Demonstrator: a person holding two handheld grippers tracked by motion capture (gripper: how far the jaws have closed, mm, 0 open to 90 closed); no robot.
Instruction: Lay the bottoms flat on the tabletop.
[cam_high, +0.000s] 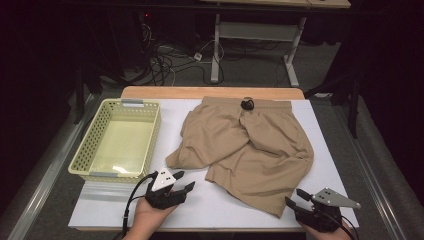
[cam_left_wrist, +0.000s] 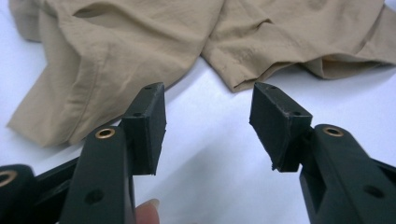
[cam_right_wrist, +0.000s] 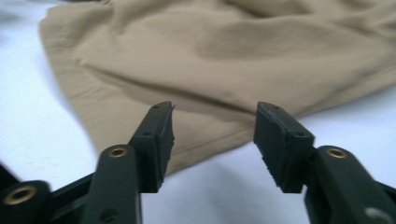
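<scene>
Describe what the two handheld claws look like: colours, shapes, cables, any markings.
Both are black. The left claw and right claw each carry a grey three-cornered plate dotted with small dark holes. A black cable trails from each toward the person. Up close, the jaws end in blocky black pads, with brass-coloured rings at the pivots. No sleeves are visible.

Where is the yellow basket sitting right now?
In the high view the yellow basket stands at the table's left side, just left of the tan shorts, beyond the left gripper.
</scene>
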